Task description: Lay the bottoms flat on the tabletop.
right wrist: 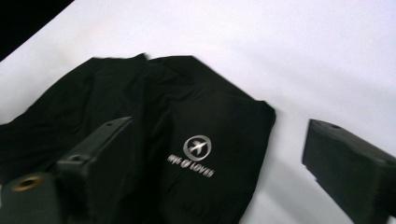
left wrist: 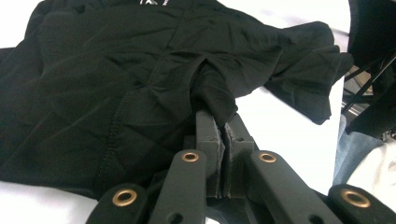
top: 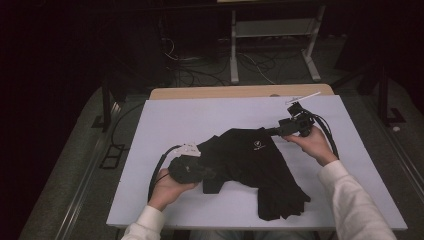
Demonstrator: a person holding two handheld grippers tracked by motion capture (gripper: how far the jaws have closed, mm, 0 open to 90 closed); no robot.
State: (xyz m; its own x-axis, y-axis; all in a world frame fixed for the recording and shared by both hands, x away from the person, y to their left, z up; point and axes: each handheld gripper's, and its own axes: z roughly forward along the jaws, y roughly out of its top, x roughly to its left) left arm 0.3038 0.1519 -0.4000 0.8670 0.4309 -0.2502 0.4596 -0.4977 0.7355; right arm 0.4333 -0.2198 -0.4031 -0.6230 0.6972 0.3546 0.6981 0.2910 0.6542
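A black garment [top: 250, 160] lies crumpled on the white table [top: 170, 120], in the middle of its near half, with one bunched end reaching close to the near edge and the rest spreading back toward the table's centre. A small pale printed logo [top: 258, 146] faces up on the part lying farthest from the near edge; in the right gripper view the same logo [right wrist: 196, 148] shows as a ringed emblem above a line of lettering. The left gripper [top: 207, 173] rests at the garment's left side, toward the near-left corner of the table, held by the person's left hand [top: 167, 192]. In the left gripper view its jaws stand pressed together with a fold of the black fabric [left wrist: 212, 95] pinched between the pads [left wrist: 211, 140], the cloth rising in a small peak from the grip. The right gripper [top: 274, 131] is at the garment's far right edge, held by the right hand [top: 312, 145], whose white sleeve [top: 350, 200] comes in from the near-right corner. Its jaws stand wide apart above the cloth, with nothing clamped between them; the garment lies spread below and beyond them.
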